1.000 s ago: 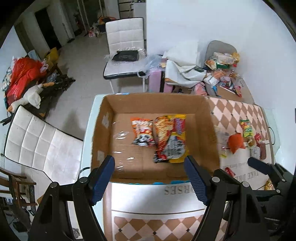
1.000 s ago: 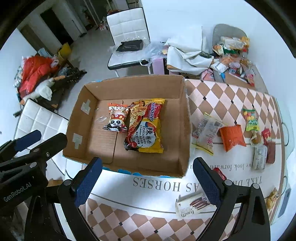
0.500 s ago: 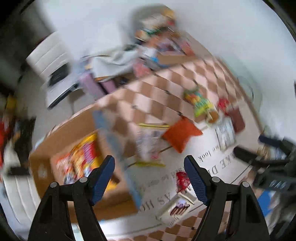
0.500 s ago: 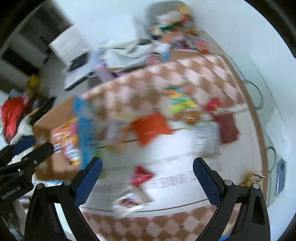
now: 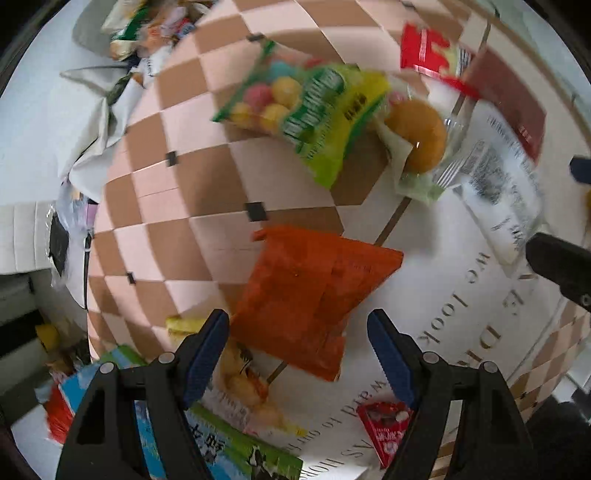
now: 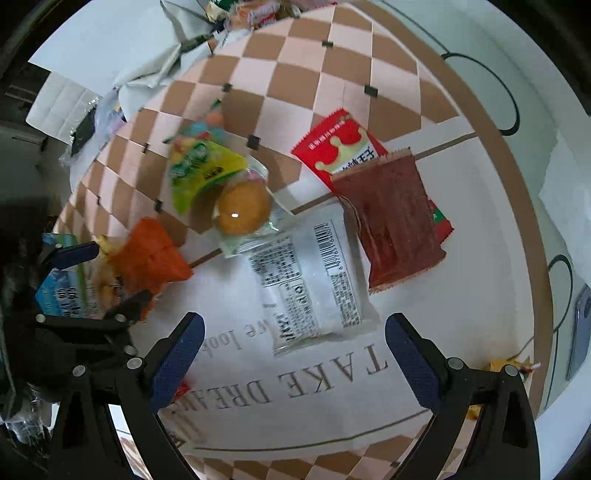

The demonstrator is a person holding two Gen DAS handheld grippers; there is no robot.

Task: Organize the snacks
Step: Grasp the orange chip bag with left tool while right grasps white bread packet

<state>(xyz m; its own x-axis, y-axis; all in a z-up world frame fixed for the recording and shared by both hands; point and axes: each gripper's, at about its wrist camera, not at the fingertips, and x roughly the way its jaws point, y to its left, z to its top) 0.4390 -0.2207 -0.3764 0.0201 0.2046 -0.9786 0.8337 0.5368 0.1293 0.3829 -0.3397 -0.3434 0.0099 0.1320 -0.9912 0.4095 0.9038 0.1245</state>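
Loose snacks lie on the checkered tablecloth point(image 5: 177, 206). My left gripper point(image 5: 297, 325) hangs open just above an orange packet point(image 5: 314, 295), whose near edge shows between the fingers; the pads do not touch it. Beyond it lie a green candy bag point(image 5: 314, 107) and a wrapped round bun point(image 5: 417, 136). My right gripper point(image 6: 293, 325) points down, open, over a clear labelled packet point(image 6: 310, 284). A brown packet point(image 6: 391, 221) overlaps a red crown packet point(image 6: 340, 147) to its right. In the right wrist view the left gripper point(image 6: 107, 277) sits at the left, by the orange packet point(image 6: 151, 254).
The printed wall of the cardboard box point(image 5: 207, 443) is at the lower left, with a clear yellow-edged packet point(image 5: 243, 376) beside it. A small red sachet point(image 5: 384, 424) lies near the left fingers. A phone point(image 6: 580, 328) rests at the table's right edge. More snacks are piled at the far end point(image 5: 147, 33).
Both views have swung away from the cardboard box to the loose snacks and dropped closer to the table. Both grippers rolled on the way. Their jaws stayed as wide as before.
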